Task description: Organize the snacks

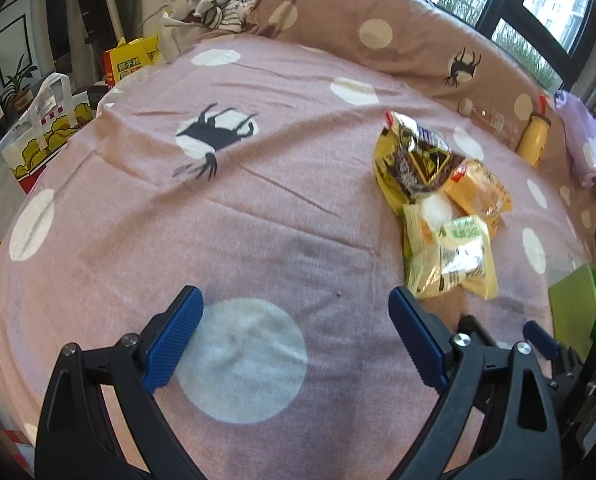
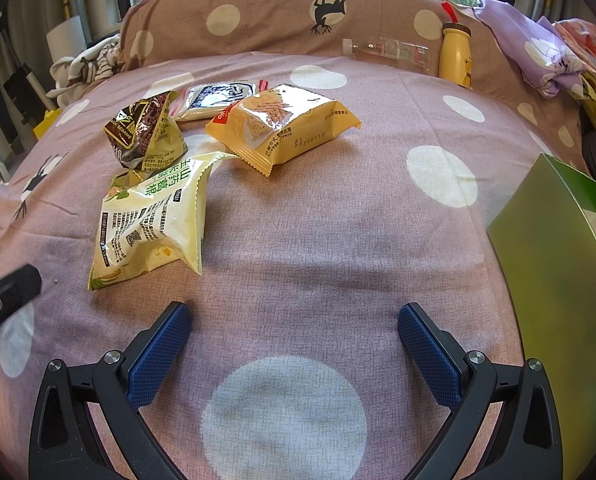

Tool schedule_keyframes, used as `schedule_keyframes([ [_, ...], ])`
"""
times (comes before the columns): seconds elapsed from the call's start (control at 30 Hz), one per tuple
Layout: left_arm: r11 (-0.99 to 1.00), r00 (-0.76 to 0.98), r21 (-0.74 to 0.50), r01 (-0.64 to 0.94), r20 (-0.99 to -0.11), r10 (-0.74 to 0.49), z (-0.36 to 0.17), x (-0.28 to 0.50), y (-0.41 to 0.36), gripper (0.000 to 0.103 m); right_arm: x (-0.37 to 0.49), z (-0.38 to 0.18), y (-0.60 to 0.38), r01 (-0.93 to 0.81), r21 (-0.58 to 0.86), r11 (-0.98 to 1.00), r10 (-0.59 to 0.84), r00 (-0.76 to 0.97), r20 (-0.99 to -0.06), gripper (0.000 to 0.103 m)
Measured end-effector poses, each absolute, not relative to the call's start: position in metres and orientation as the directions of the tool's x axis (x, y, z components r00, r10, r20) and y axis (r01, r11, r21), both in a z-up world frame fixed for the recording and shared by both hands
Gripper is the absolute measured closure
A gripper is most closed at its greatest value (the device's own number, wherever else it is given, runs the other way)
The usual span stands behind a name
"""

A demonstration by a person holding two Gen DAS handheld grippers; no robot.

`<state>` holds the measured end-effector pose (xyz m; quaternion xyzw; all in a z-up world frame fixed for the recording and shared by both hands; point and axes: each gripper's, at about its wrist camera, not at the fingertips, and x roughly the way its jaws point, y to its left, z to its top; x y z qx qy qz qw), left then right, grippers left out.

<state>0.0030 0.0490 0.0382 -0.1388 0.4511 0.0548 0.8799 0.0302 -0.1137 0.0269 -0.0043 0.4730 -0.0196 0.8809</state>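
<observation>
Several snack packets lie on a pink dotted bedspread. In the right wrist view a pale green packet lies front left, a brown-and-yellow sesame packet behind it, an orange cracker packet in the middle, and a white-and-blue packet at the back. The left wrist view shows the same pile to the right: green packet, orange packet, sesame packet. My left gripper is open and empty over the bedspread. My right gripper is open and empty in front of the pile.
A green open box stands at the right and shows in the left wrist view. A yellow bottle and a clear bottle lean on the pillow. Paper bags stand left of the bed.
</observation>
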Motion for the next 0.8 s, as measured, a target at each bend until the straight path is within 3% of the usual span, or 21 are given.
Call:
schedule_keyframes([
  [0.53,0.943,0.606,-0.269,-0.198,-0.79,-0.098,0.05,0.011,0.055,0.009,0.031,0.03,-0.118,0.04,-0.012,0.999,-0.031,0.522,-0.852,0.0],
  [0.63,0.943,0.619,-0.272,-0.191,-0.779,-0.099,0.054,0.01,0.057,0.009,0.025,0.048,-0.134,0.079,0.079,0.994,0.029,0.501,-0.865,0.0],
  [0.8,0.924,0.64,-0.342,-0.172,-0.752,-0.159,0.063,0.011,0.061,0.009,0.017,0.103,-0.183,0.205,0.292,0.934,0.119,0.592,-0.797,0.0],
])
